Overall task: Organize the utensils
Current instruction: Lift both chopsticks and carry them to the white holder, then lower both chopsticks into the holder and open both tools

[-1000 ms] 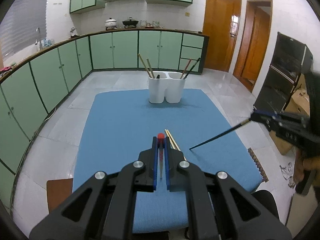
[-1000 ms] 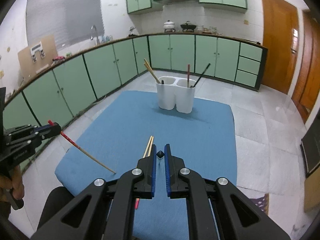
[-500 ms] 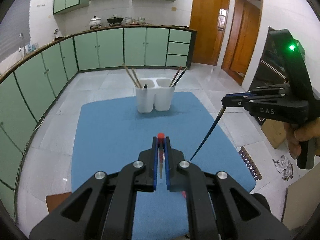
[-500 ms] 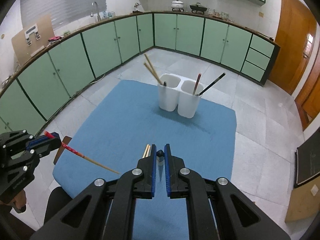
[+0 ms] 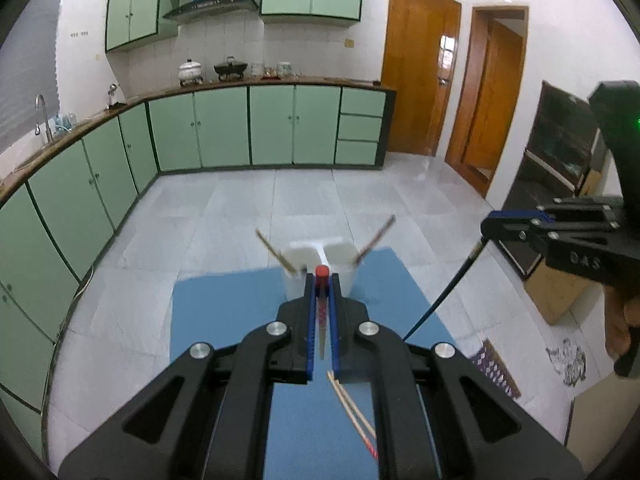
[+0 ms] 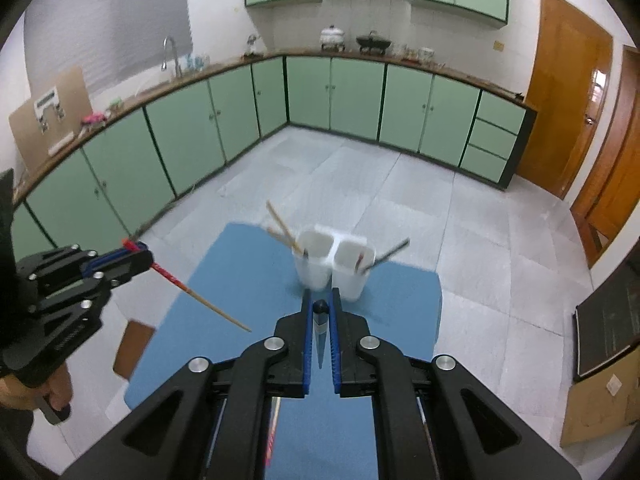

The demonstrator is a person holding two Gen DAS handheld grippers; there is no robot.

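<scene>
Claws (image 5: 321, 280) (image 6: 321, 300) clamped on chopsticks (image 6: 200, 300) (image 5: 444, 300)

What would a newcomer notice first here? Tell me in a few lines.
Each hand-held gripper is shut on one chopstick: the left hand-held gripper holds a red-topped chopstick, and the right hand-held gripper holds a black chopstick. Ahead, a white two-compartment holder stands at the far end of the blue mat, with chopsticks leaning out of both compartments. A loose pair of chopsticks lies on the mat near the grippers.
</scene>
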